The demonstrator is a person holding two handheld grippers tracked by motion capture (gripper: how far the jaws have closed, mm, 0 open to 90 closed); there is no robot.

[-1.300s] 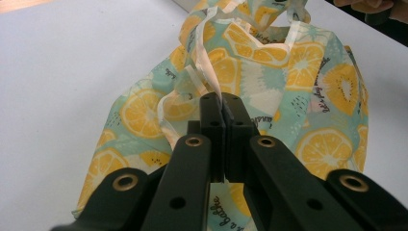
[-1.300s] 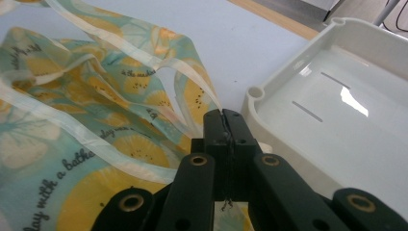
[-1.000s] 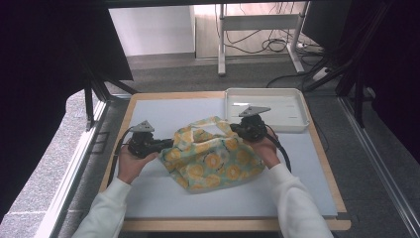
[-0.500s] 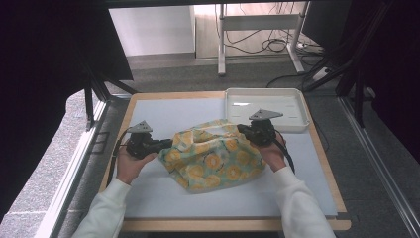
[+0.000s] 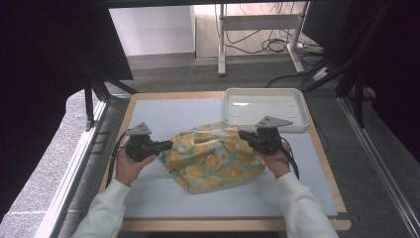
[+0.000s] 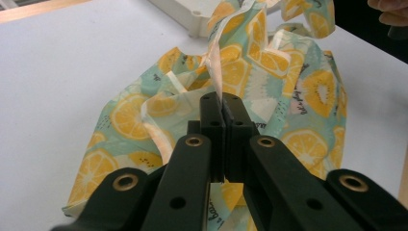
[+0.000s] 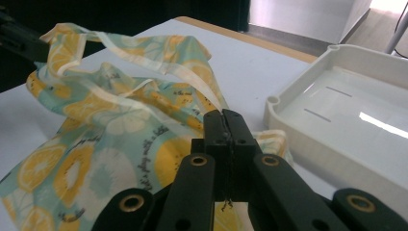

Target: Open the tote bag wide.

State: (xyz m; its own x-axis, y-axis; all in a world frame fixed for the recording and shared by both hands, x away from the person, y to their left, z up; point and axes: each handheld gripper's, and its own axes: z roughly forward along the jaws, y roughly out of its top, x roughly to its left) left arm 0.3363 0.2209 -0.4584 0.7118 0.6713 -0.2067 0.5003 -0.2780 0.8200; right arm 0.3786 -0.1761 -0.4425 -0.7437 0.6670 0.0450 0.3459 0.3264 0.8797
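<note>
Both grippers farther apart than before, left gripper [image 5: 166, 145] and right gripper [image 5: 243, 135] clamped on fruit-print bag [image 5: 213, 158].

The person wears white long sleeves [image 5: 106, 213]. Each claw, left [image 6: 221, 103] and right [image 7: 224, 120], is black, with two broad arms bearing brass-ringed holes and narrowing to blocky tips. A grey three-cornered plate [image 5: 140, 129] tops the left claw, another [image 5: 272, 121] the right. Black cables [image 5: 117, 148] trail from both.

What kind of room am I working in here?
Probably a lab or test workspace: a wood-edged table inside black frame struts, loose cables on the floor behind, and a white tray.
</note>
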